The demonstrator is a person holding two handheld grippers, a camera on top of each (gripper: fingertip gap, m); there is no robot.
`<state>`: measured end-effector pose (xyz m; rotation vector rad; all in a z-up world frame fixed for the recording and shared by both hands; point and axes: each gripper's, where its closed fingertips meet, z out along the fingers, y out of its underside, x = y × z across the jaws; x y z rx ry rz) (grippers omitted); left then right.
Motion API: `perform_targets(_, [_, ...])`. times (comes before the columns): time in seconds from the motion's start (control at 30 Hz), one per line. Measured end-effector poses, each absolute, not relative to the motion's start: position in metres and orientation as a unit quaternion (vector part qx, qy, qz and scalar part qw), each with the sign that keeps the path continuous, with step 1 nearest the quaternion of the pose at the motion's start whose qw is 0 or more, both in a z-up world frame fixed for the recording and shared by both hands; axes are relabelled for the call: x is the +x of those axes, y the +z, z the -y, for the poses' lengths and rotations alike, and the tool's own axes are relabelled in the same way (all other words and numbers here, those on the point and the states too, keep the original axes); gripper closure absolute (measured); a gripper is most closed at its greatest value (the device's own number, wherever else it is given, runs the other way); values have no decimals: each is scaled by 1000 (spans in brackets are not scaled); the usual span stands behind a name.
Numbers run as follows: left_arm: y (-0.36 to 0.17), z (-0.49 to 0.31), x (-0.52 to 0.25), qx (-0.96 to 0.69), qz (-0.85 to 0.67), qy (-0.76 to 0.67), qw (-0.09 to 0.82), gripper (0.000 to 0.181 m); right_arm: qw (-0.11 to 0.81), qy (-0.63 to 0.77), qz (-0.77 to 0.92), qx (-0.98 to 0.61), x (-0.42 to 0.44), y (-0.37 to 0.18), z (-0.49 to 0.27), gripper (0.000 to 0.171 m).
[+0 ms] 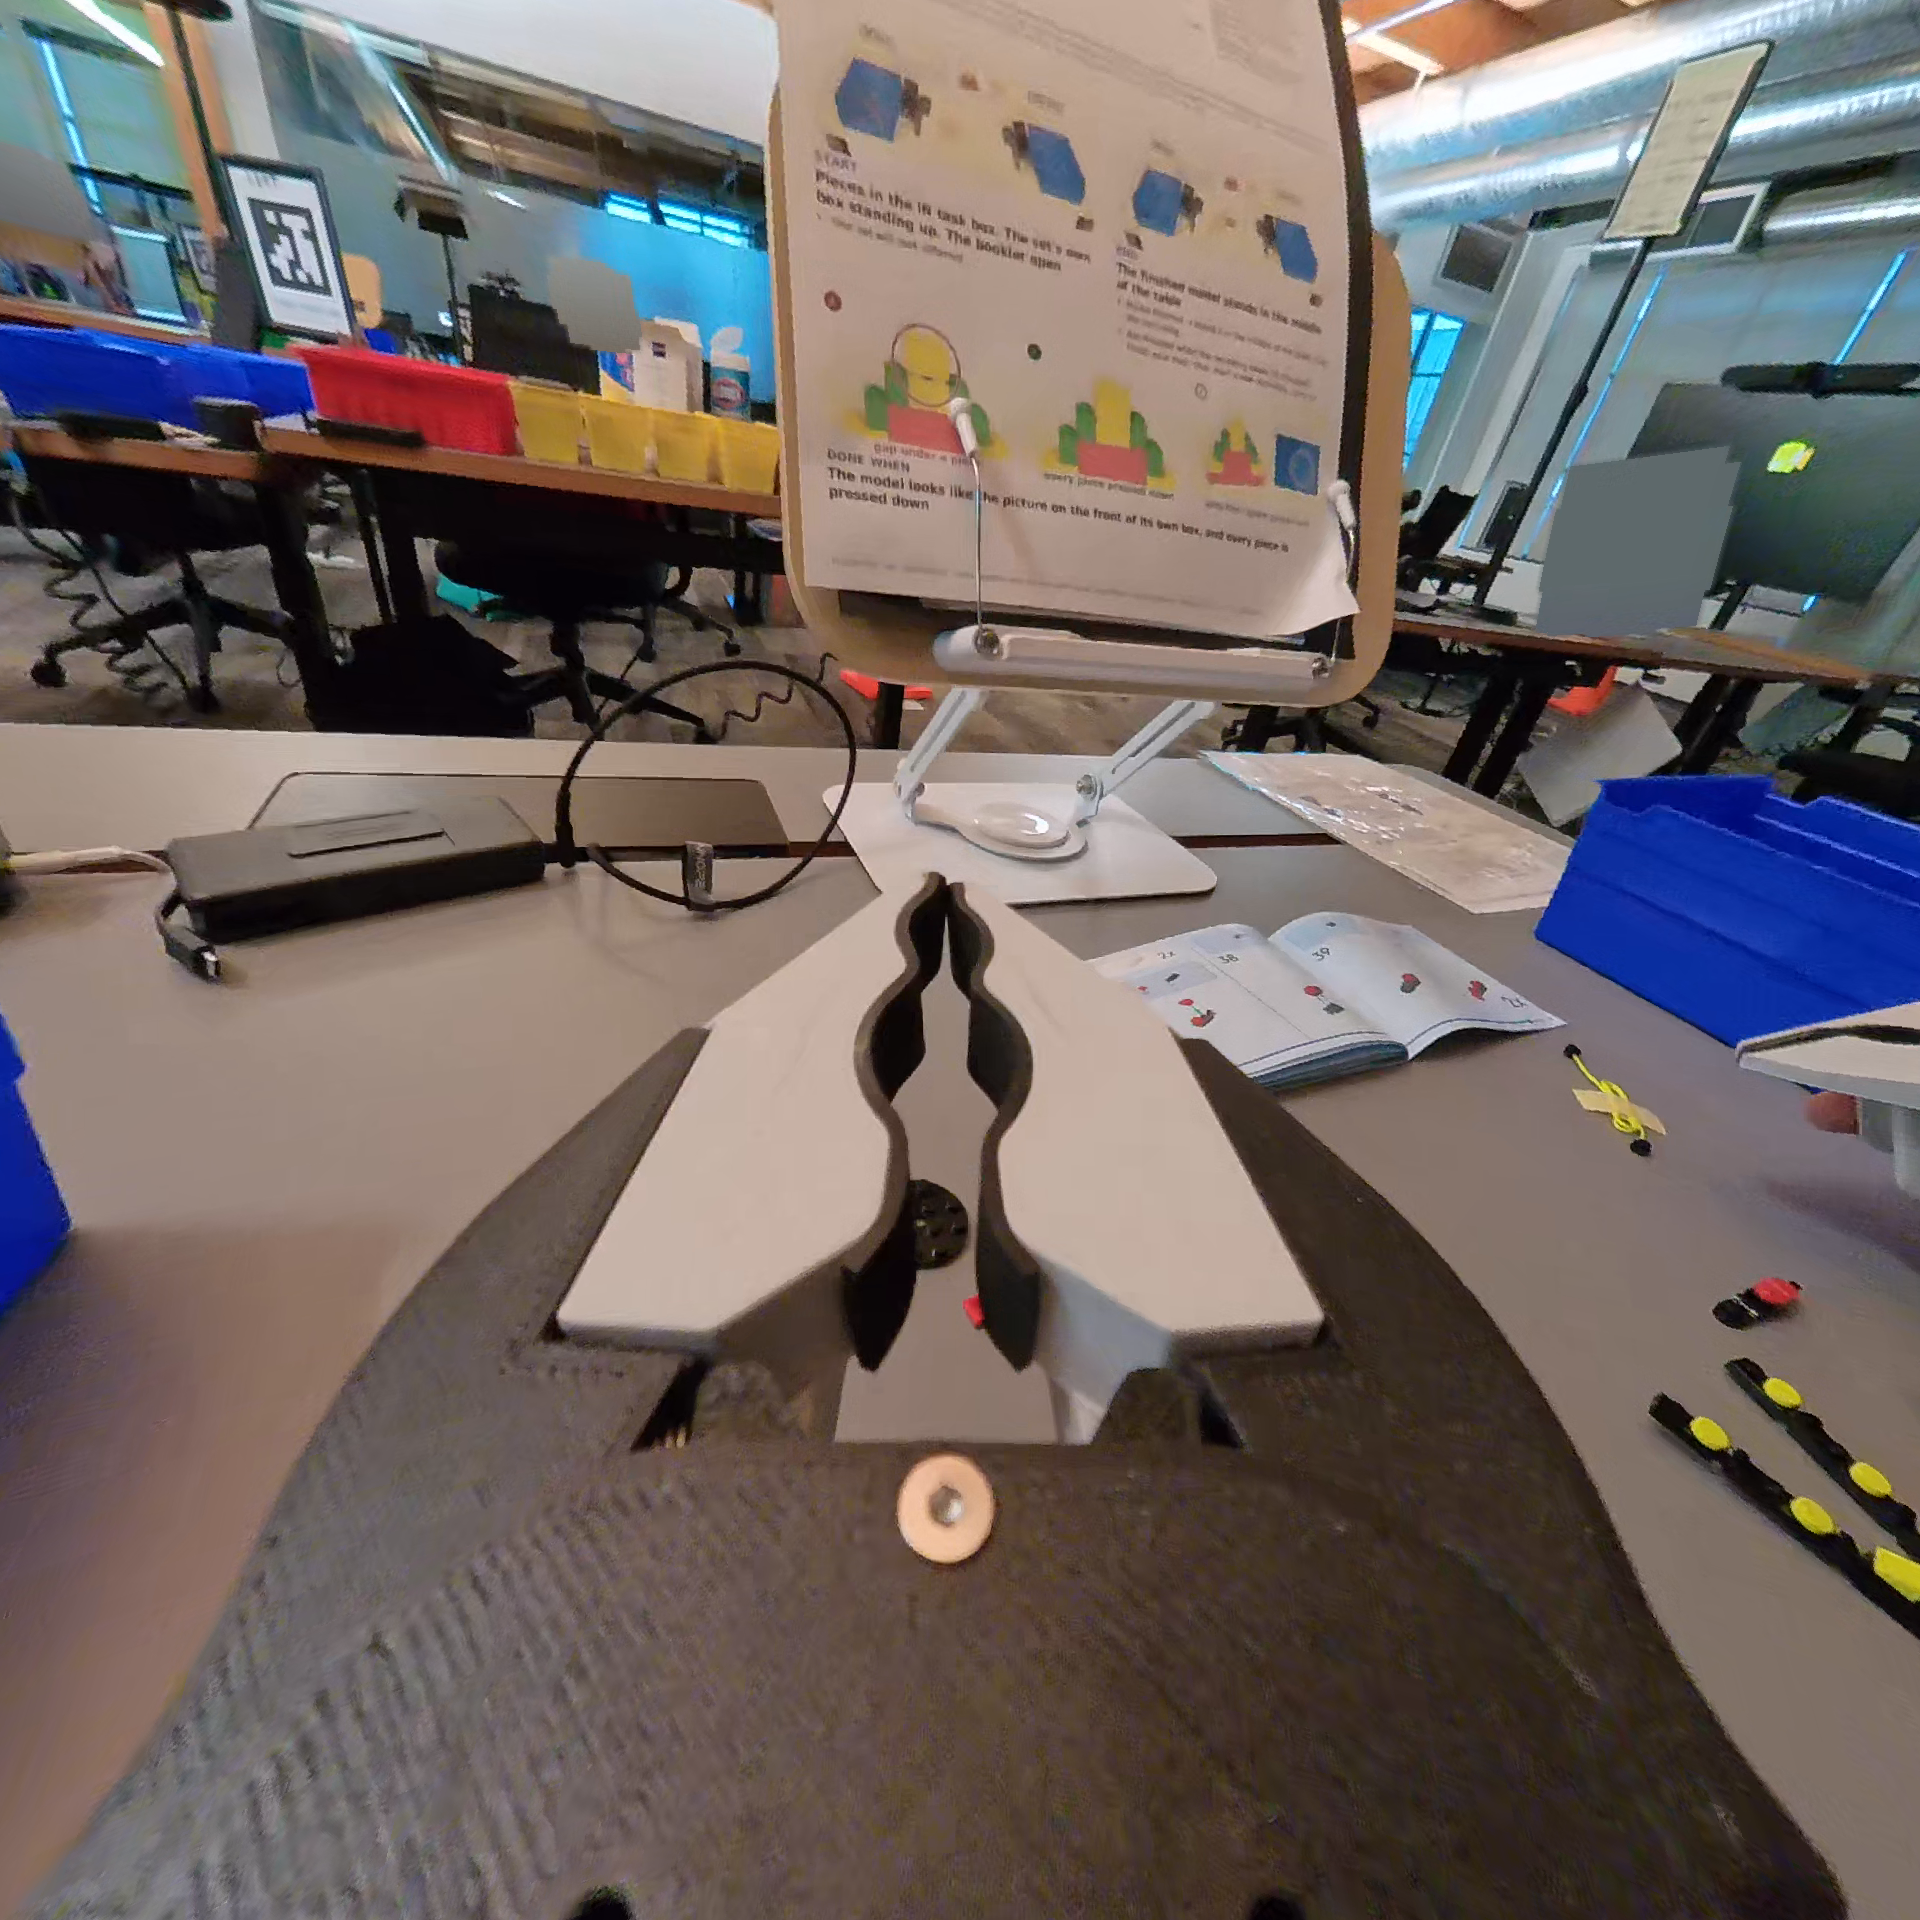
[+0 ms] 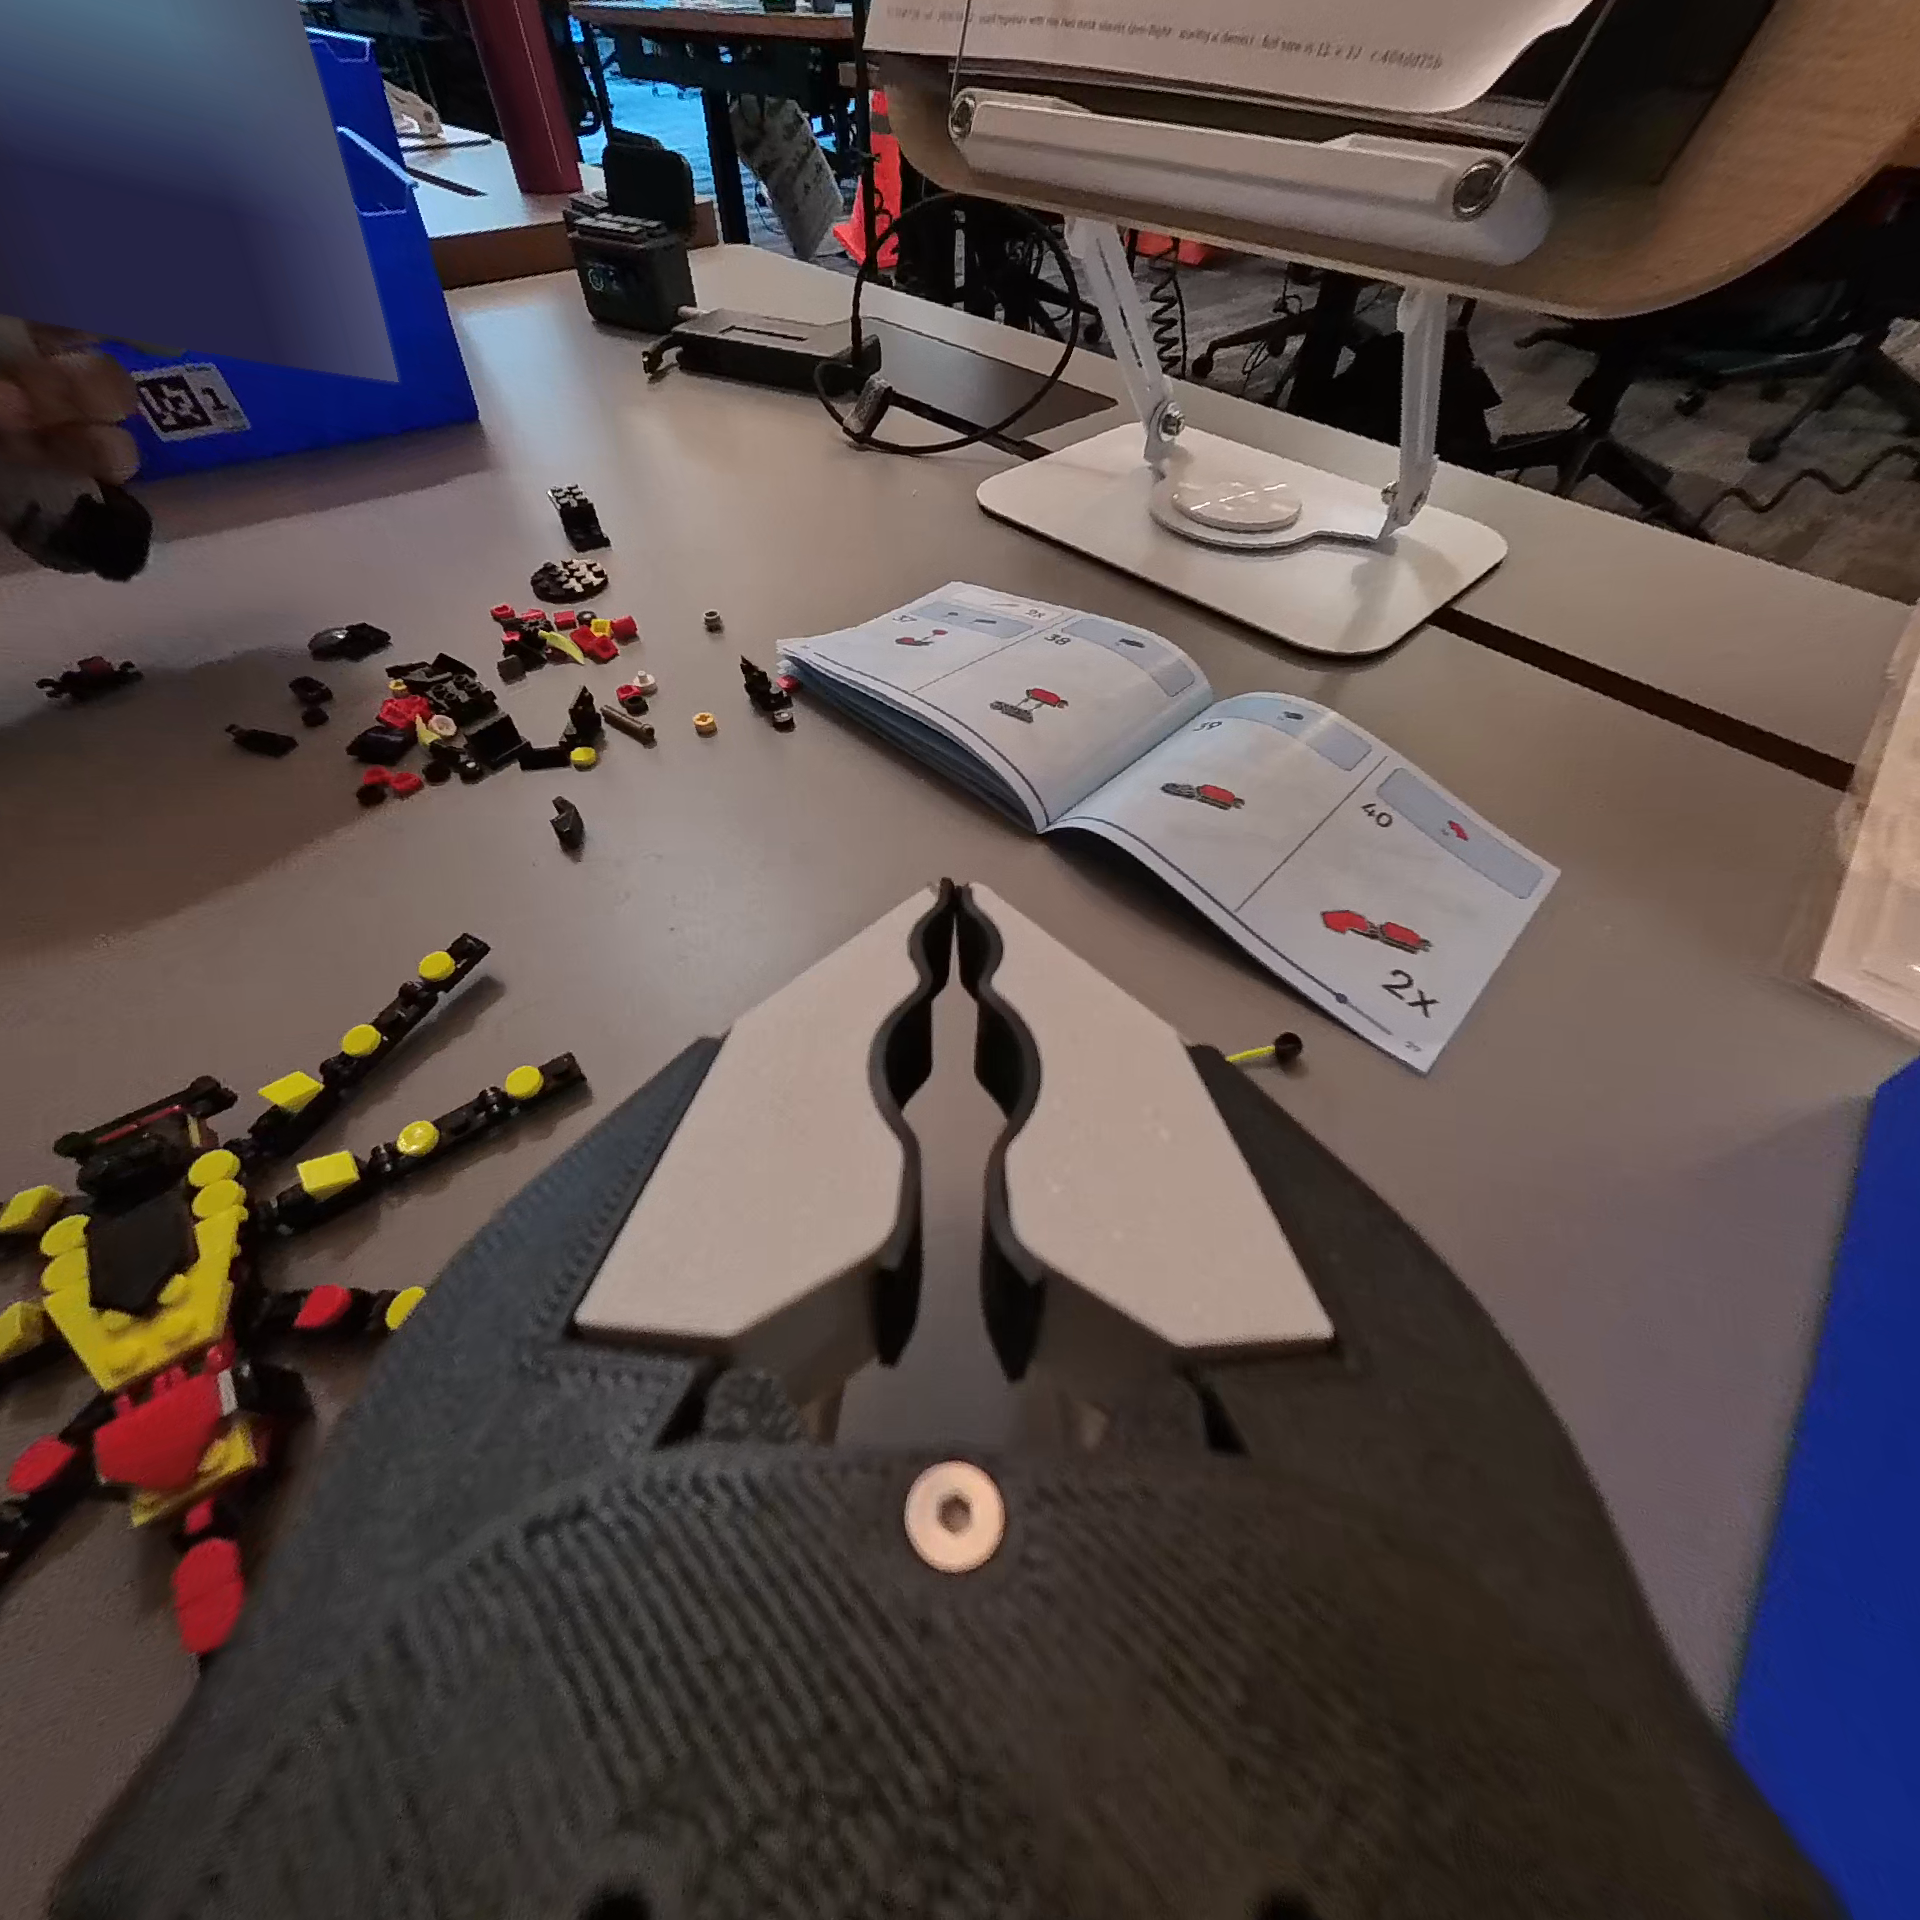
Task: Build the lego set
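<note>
In the left wrist view my left gripper [image 1: 945, 896] is shut above the grey table [image 1: 416, 1091], its tips touching with nothing between them. A round black piece [image 1: 935, 1226] and a small red piece [image 1: 974, 1309] lie on the table below its fingers. In the right wrist view my right gripper [image 2: 951, 894] is shut too, with nothing between its tips, near the open instruction booklet [image 2: 1143, 790]. A partly built yellow, black and red model [image 2: 156, 1299] with long studded legs lies to its left. Several loose pieces [image 2: 499, 686] lie beyond. The right gripper also shows in the left wrist view [image 1: 1849, 1049].
A document stand's white base [image 2: 1247, 540] is at the back, holding a printed sheet [image 1: 1060, 281]. Blue bins stand at the left [image 2: 312, 395] and right [image 1: 1745, 904]. A black power brick with cable [image 1: 353, 862] is at the back left. A yellow rod [image 2: 1262, 1051] lies by my right gripper. The left gripper's tips are roughly 35 cm from the right gripper's. To reach the small red piece [image 1: 974, 1309] in a straight line is about 15 cm for my left fingers, about 30 cm for my right.
</note>
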<state>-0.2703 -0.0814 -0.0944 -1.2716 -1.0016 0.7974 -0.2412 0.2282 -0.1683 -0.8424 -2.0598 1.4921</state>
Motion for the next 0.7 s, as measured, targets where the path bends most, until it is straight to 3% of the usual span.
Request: perform_targets(0.7, [-107, 49, -267, -596, 405, 324, 613, 181, 214, 537, 755, -308, -240, -172, -226, 171])
